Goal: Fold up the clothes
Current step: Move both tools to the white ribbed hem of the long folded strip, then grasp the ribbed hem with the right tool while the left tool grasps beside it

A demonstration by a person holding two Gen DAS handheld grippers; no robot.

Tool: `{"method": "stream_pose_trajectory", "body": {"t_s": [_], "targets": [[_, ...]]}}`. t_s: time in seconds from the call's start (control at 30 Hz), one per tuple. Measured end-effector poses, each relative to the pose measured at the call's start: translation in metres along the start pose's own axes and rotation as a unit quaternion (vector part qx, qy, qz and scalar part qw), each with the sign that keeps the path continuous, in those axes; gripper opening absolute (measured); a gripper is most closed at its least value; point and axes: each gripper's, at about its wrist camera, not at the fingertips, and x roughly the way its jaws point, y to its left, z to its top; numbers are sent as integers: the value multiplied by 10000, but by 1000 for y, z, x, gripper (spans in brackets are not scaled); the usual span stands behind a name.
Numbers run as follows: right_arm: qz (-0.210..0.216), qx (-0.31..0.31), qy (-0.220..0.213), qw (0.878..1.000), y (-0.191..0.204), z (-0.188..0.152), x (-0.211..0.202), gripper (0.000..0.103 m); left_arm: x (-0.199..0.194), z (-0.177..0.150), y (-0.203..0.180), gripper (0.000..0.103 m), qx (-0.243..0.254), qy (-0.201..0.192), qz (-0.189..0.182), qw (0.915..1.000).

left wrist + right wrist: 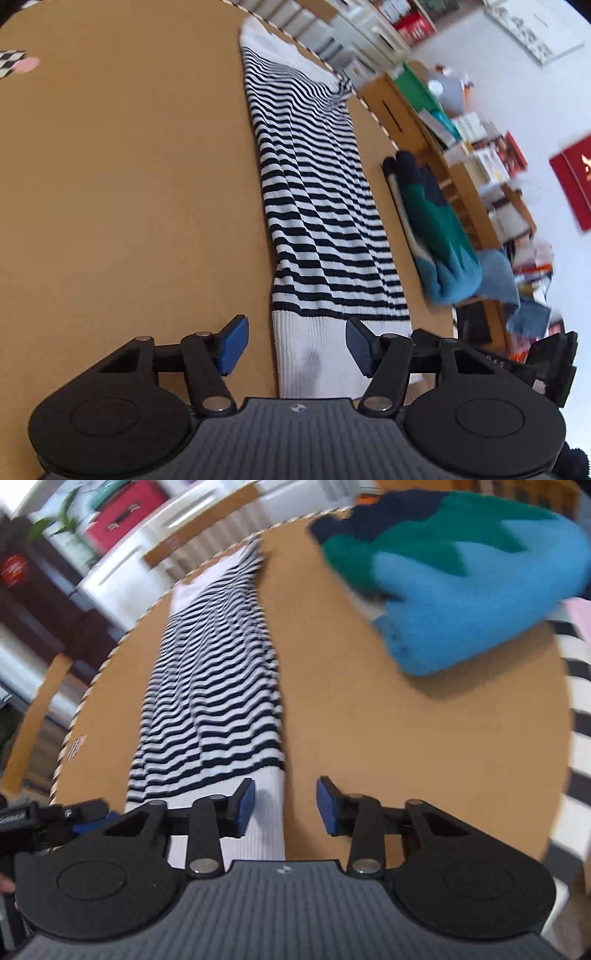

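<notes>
**Two open grippers at the white hem of a striped sweater**

One striped sweater (314, 192), navy and white, lies folded into a long narrow strip on the brown table (129, 184). In the left wrist view it runs from the upper middle of the frame down to the lower middle, ending in a white ribbed hem (314, 354) at the bottom. White band at the far end too, near the table edge.

Left gripper (291, 347): jaws spread wide, blue pads either side of the hem's left portion. Left pad sits over bare table, right pad over the hem's right part. Nothing pinched. Contact with the cloth can't be told.

Right gripper (285, 805): jaws apart, medium-wide. Left pad is over the hem (258, 812), right pad over bare table (406, 738); the sweater (214, 686) edge falls between them. Nothing held. View is motion-blurred.

The left gripper's tip (88, 821) shows at the lower left of the right wrist view, near the hem's other corner. The right gripper's body (550, 365) shows at the lower right of the left wrist view.

A fuzzy folded garment (454, 587), blue, green and navy, lies at the upper right of the right wrist view, apart from the sweater; same item (432, 221) at right of centre in the left view.

Shelves with books (491, 155) fill the background right.
</notes>
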Motion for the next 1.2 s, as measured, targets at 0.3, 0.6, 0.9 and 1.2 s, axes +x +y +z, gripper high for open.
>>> {"method": "stream_pose_trajectory", "body": {"t_s": [0.3, 0.6, 0.9, 1.2], "targets": [[841, 286, 1134, 9896, -10, 16, 8, 25, 12, -7, -7, 49, -560, 305, -18, 9980], [1106, 907, 1857, 9721, -24, 20, 8, 27, 18, -4, 0, 49, -1036, 642, -142, 9924], [1039, 1051, 2109, 9663, -23, 21, 11, 29, 22, 2, -5, 64, -945, 826, -220, 9919], [981, 1114, 2027, 9679, -25, 21, 14, 26, 22, 4, -11, 50, -833, 921, -3, 9923]]}}
